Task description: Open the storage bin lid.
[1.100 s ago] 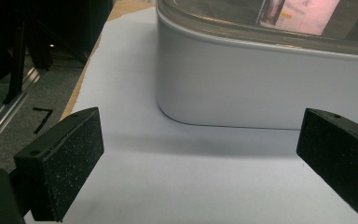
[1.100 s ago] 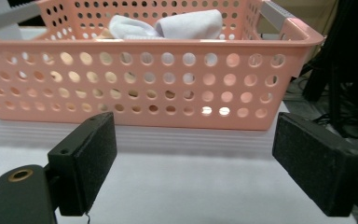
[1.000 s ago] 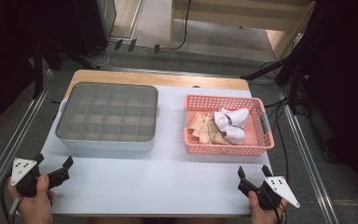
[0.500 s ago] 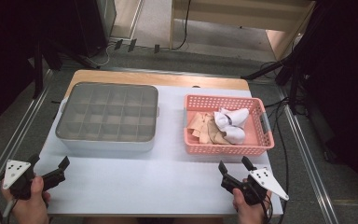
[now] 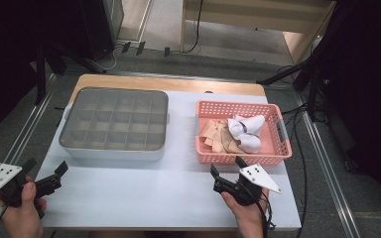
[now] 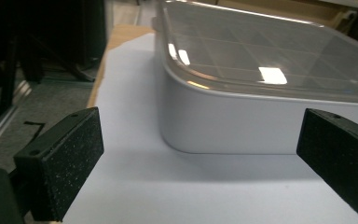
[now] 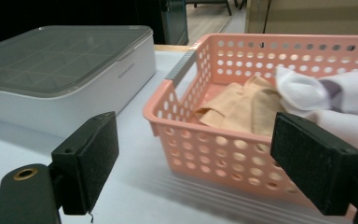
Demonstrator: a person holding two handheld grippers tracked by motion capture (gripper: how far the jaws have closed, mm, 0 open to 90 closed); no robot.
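Note:
A grey compartment box with a clear lid sits at the left of the white table top. To its right is a pink perforated basket holding a beige cloth and a white cloth. My left gripper is open near the table's front left, just before the box's near corner. My right gripper is open in front of the basket's near left corner, with nothing between its jaws. Over the rim lie the beige cloth and the white cloth.
Metal rails run along both sides of the table, and cables trail past the right edge. A wooden shelf unit stands behind the table. In the right gripper view the grey box stands to the basket's left, across a narrow strip of table.
My right gripper has moved left and forward, from the front right corner up to the basket's near side. The left gripper has barely shifted.

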